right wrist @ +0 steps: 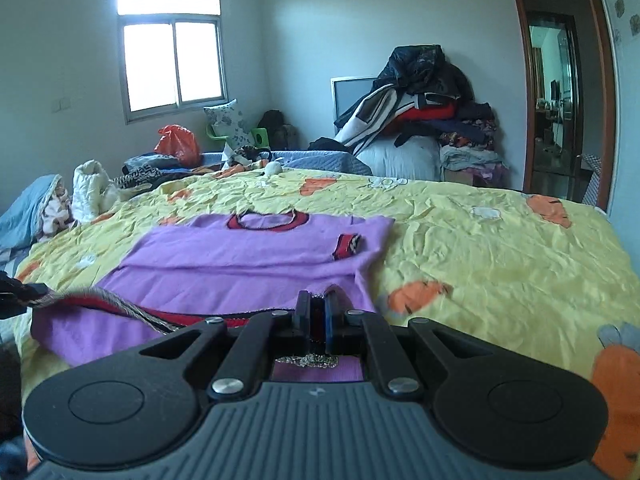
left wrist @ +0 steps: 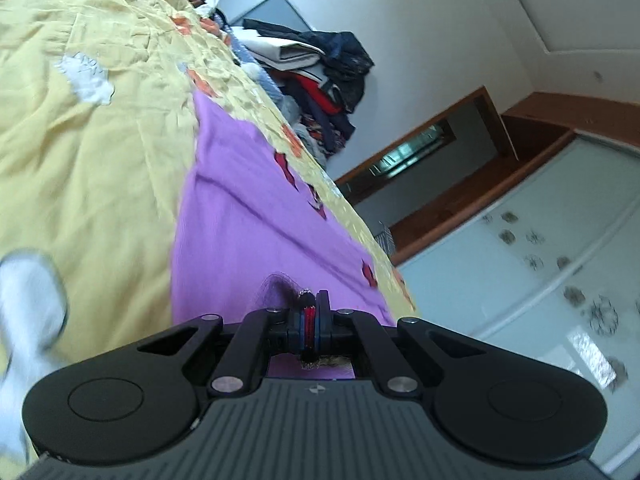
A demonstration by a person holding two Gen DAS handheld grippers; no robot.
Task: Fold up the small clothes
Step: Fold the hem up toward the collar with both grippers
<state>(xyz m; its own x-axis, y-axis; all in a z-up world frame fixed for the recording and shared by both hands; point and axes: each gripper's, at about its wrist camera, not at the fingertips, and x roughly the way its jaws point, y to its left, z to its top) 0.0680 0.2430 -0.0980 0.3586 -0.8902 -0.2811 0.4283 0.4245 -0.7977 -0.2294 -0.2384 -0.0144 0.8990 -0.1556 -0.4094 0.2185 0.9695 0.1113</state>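
The purple sweater (right wrist: pixel 248 256) lies flat on the yellow bedspread (right wrist: pixel 480 240), sleeves folded inward, its near hem lifted. The left gripper (left wrist: pixel 310 310) and right gripper (right wrist: pixel 318 308) each have their jaws clamped on that red-trimmed hem (right wrist: pixel 120 308)

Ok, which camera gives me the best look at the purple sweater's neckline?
The right wrist view: the purple knit sweater lies flat on the yellow bedsheet, its red-trimmed collar fully visible at the far end. The left wrist view shows only a tilted, blurred strip of sweater, with no clear collar.
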